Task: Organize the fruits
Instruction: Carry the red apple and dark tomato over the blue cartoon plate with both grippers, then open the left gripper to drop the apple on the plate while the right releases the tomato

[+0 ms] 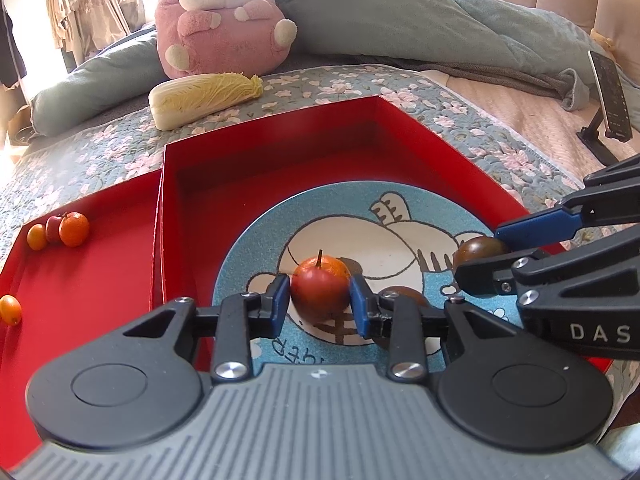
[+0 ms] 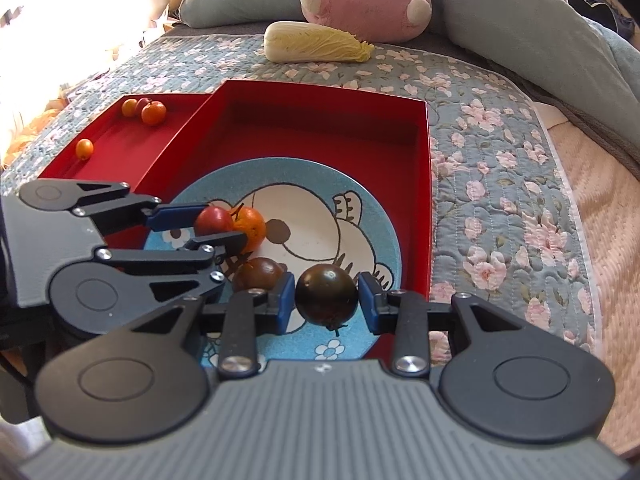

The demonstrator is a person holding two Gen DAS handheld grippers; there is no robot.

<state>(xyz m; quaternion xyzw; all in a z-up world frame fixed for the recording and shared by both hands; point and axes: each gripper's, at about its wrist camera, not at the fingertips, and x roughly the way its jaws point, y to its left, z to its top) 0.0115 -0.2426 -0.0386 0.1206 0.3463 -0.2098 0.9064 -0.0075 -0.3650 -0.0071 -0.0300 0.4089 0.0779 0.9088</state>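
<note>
Left gripper (image 1: pixel 320 298) clamped on a small red apple (image 1: pixel 318 290), blue pads (image 1: pixel 280 300) touching both its sides, above the near part of a blue cartoon plate (image 1: pixel 432 196). Tangerine (image 1: pixel 336 266) just behind the apple, touching it. Right gripper (image 2: pixel 326 298) spread slightly around a dark tomato (image 2: pixel 326 294): left pad (image 2: pixel 286 296) touching, narrow gap at the right pad. Second dark tomato (image 2: pixel 256 274) on the plate just left of it. Plate lying in a deep red box (image 2: pixel 424 152). Shallow red lid (image 1: pixel 100 280) to the left, touching the box; in its far corner a kumquat (image 1: pixel 37 237), a small red fruit (image 1: pixel 54 229) and an orange (image 1: pixel 74 229) bunched together, another kumquat (image 1: pixel 10 310) alone nearer. Beyond, on a floral quilt (image 2: pixel 500 140), a cabbage (image 1: pixel 204 98) and a pink plush toy (image 1: pixel 224 20); phone on a stand (image 1: pixel 610 96) far right.
</note>
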